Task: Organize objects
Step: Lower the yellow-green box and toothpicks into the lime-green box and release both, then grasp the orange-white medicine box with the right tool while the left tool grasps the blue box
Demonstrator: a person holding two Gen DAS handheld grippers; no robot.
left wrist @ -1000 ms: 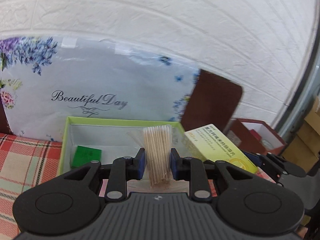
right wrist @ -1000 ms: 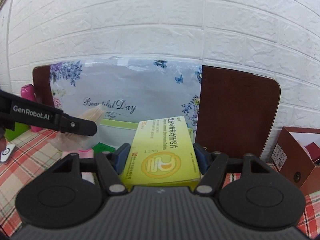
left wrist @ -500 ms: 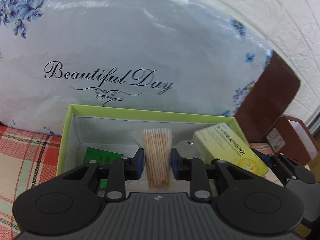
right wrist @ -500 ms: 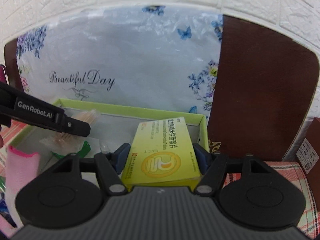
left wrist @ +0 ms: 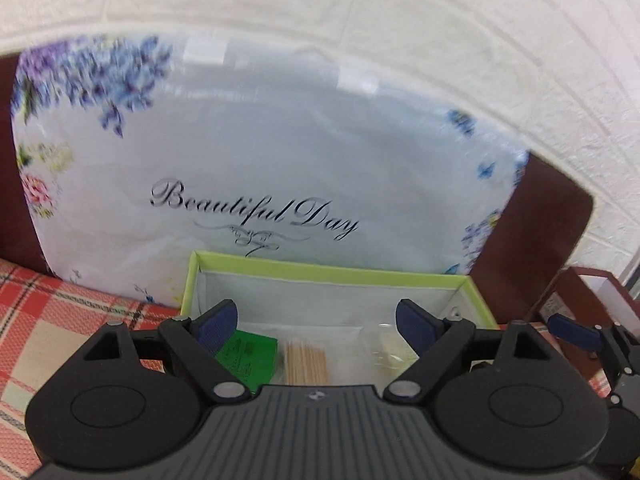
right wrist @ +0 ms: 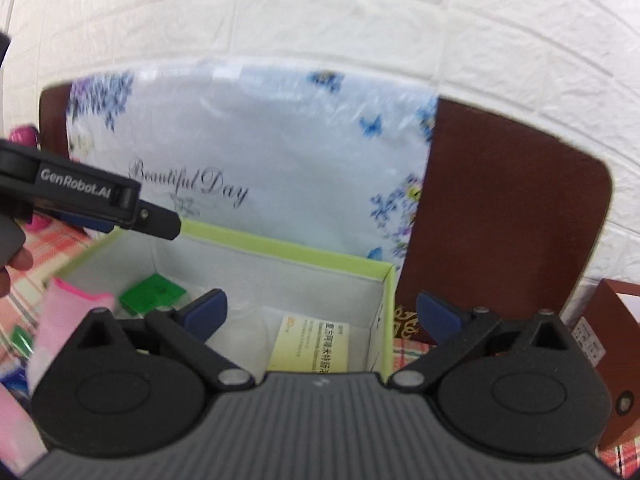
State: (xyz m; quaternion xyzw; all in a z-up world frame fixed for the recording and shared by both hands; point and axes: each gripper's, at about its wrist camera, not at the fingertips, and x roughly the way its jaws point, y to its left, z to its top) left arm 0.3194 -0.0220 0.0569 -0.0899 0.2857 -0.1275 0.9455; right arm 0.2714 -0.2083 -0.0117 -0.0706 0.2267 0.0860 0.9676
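Observation:
A lime-green open box [left wrist: 328,270] with a white lining stands against a floral "Beautiful Day" bag. In the left wrist view my left gripper [left wrist: 316,324] is open above the box; a bundle of toothpicks in clear wrap [left wrist: 306,364] lies inside it beside a green packet [left wrist: 246,354]. In the right wrist view my right gripper [right wrist: 322,314] is open above the box's right end [right wrist: 390,312]; a yellow medicine box [right wrist: 310,344] lies on the box floor below it. The green packet [right wrist: 154,292] shows there too.
A floral plastic bag [left wrist: 280,168] leans on a brown board [right wrist: 512,208] by the white brick wall. A brown paper box [right wrist: 612,332] stands at the right. A pink cloth [right wrist: 68,320] lies over the box's left edge. The table has a red plaid cloth [left wrist: 60,320].
Both grippers opened. The toothpick bundle left my left gripper and the yellow medicine box left my right gripper; both now lie in the green box. Both grippers have pulled back and up.

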